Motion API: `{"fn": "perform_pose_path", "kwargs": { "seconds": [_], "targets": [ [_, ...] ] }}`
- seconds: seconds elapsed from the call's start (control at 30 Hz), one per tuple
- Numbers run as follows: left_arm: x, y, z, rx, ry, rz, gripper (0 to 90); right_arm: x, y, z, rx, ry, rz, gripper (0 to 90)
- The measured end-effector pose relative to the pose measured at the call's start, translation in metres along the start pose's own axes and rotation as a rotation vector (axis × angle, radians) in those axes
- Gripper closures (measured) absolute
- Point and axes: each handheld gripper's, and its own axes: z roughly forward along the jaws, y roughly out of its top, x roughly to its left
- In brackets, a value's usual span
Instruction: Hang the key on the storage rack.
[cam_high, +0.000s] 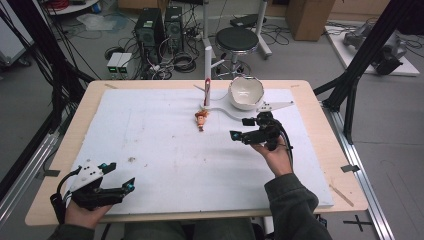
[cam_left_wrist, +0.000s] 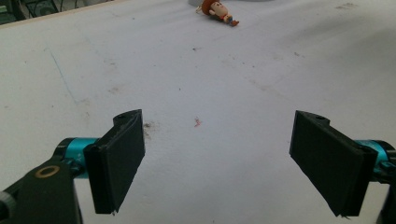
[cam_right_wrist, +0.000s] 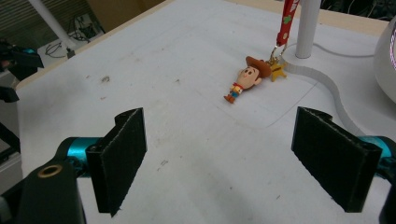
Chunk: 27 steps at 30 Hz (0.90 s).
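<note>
Red patterned strap (cam_right_wrist: 286, 15), lettering unreadable

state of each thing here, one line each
left tool: open, empty
right tool: open, empty
figure: lying on the mat, clipped to a red strap
bowl: tilted on its side, empty
post: upright

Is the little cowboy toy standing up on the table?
No, the cowboy keychain figure lies flat on its back on the white table mat, its red strap leading up the white post.
</note>
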Motion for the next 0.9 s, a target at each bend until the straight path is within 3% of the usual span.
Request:
{"fn": "perform_pose_path", "kwargs": {
  "seconds": [0.47,0.9],
  "targets": [
    [0.0,0.0,0.001,0.002,0.0,-0.004,18.6,0.003,-0.021,-0.009,-0.01,0.008,0.011,15.1],
    [-0.001,0.001,0.002,0.005,-0.007,-0.005,18.6,0.006,-0.037,-0.017,0.006,-0.016,0.005,12.3]
  ]
}}
